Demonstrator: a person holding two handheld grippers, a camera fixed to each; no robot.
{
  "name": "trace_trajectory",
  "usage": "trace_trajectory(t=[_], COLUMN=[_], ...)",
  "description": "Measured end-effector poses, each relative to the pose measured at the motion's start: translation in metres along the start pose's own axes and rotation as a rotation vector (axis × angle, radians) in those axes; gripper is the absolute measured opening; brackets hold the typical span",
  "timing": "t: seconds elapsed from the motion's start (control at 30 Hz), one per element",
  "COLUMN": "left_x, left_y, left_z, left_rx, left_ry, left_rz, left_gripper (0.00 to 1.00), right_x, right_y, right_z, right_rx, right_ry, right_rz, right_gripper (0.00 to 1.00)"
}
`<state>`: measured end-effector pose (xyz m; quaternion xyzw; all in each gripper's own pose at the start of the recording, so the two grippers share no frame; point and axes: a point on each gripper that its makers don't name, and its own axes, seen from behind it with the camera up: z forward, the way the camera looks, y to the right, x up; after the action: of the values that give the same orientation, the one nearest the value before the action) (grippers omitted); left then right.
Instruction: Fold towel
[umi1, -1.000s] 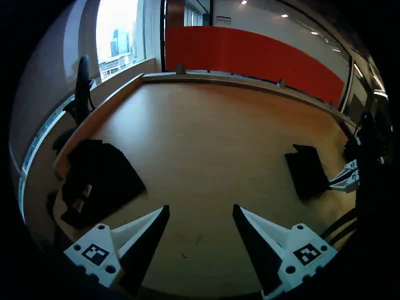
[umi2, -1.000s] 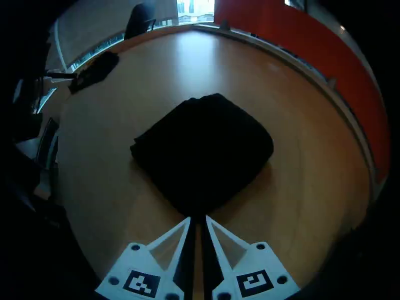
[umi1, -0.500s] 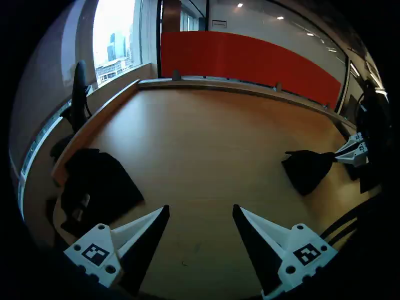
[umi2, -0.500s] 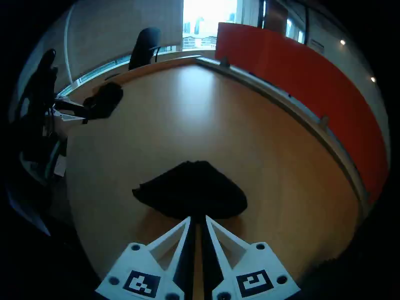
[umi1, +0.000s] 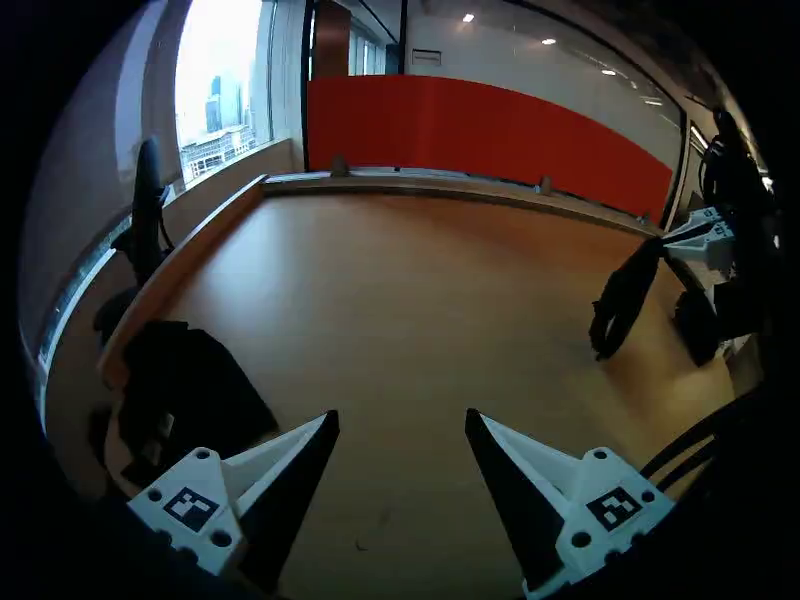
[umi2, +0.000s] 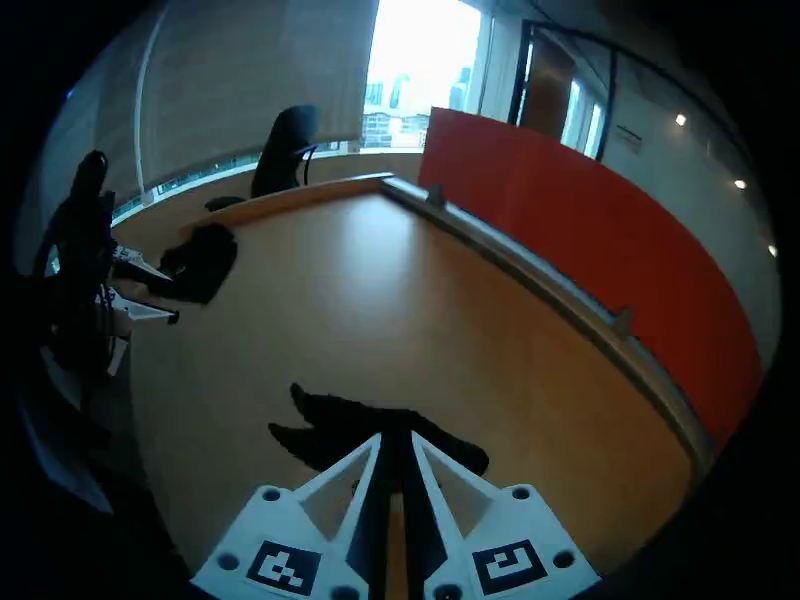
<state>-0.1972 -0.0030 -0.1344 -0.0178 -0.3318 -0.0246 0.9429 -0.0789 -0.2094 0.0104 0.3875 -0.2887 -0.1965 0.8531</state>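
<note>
Black towel (umi1: 620, 300) hangs in a narrow bunch from the right hand-held gripper (umi2: 397, 440), over the right side of the wood table (umi1: 420, 290). The fingers are pressed together with a corner or edge of the cloth pinched between them. The towel's lower end is near or on the table top; cannot tell which.

Left hand-held gripper (umi1: 400, 415) hovers low over the table, well apart from the towel, fingers spread, nothing between them. Dark cloth (umi1: 190, 385) is heaped at the table's left edge, just beyond the left finger; not sure it is another towel. Chair (umi2: 285, 140) sits behind the far edge, orange partition (umi1: 480, 125) along the back.

Handling, as a judgement:
- Soft, limp and light. Held at one point it collapses into a rope shape, so no fold line is possible from this single grip.
- Probably not slippery and a pinch holds it, but bunched layers could creep out of narrow fingers. Not fragile.
- Best hold is the corners. With one end in the right, the left should take the adjacent corner or the hanging edge so the cloth spreads flat between both.
- Risk: grabbing a mid-fold instead of a true corner, so the towel twists and lies down crooked.

Step looks early: towel up in the air, not spread, no tidy fold yet.
</note>
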Motion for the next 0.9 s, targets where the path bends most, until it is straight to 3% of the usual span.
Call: trace_trajectory(t=[0.4, 0.9], left_x=[0.009, 0.016], left_y=[0.012, 0.021], left_z=[0.002, 0.005], left_rx=[-0.022, -0.025], left_ry=[0.014, 0.009], left_rz=[0.004, 0.013], left_gripper=[0.94, 0.94], right_x=[0.01, -0.021], right_y=[0.036, 0.106], right_z=[-0.029, -0.07], right_rx=[-0.05, -0.112], right_ry=[0.021, 0.01], right_rz=[0.001, 0.074], right_gripper=[0.06, 0.06])
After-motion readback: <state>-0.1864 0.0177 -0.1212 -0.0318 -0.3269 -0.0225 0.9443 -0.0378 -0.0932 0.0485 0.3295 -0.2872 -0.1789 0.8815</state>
